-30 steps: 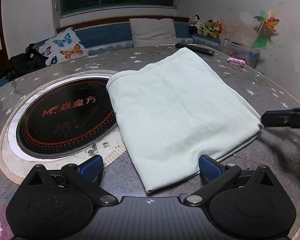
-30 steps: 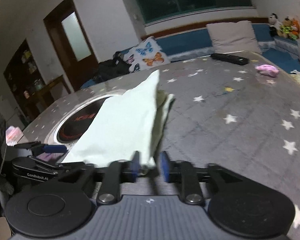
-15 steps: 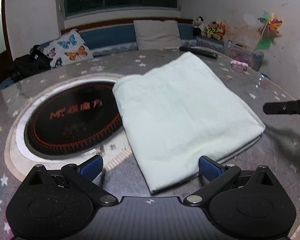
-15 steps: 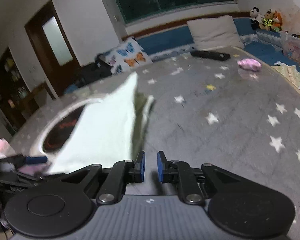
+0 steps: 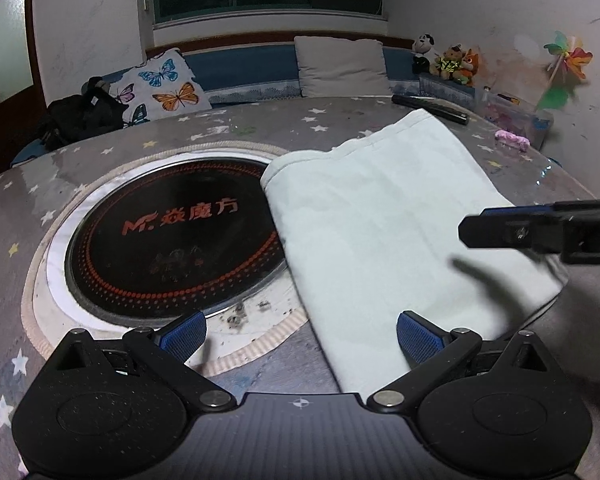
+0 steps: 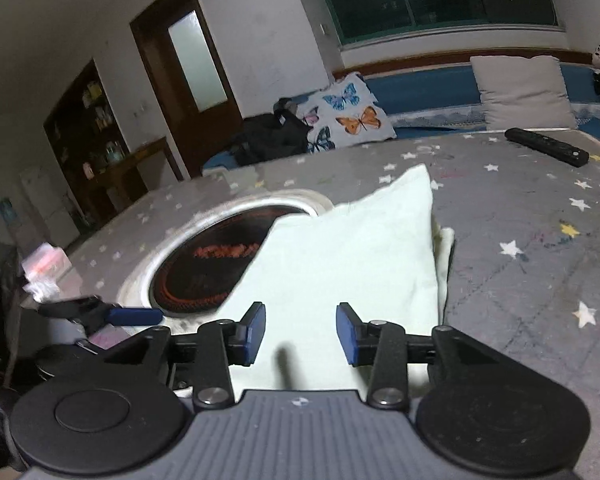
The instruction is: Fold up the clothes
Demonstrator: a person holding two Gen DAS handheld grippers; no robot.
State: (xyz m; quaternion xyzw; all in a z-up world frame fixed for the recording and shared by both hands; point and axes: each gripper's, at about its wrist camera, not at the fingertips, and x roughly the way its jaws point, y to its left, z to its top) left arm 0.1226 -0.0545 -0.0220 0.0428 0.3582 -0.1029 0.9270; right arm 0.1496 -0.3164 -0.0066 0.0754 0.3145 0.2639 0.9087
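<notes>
Folded pale green cloth point(image 5: 384, 232) lies flat on the star-patterned table point(image 5: 228, 128), one edge over the rim of the round black cooktop point(image 5: 172, 240). Left tongs point(image 5: 300, 334) are spread wide at the cloth's near corner — they hold nothing. Right tongs point(image 6: 301, 334) are also apart, empty, above the cloth's near edge. Black remote point(image 6: 548, 147) lies well apart, near the far side of the table.

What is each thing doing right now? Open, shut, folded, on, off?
pale green cloth: folded, lying flat on the table, partly over the round cooktop.
left gripper: jaws open, empty.
right gripper: jaws open, empty, above the cloth.
round cooktop: nothing cooking on it.
remote control: lying flat.
</notes>
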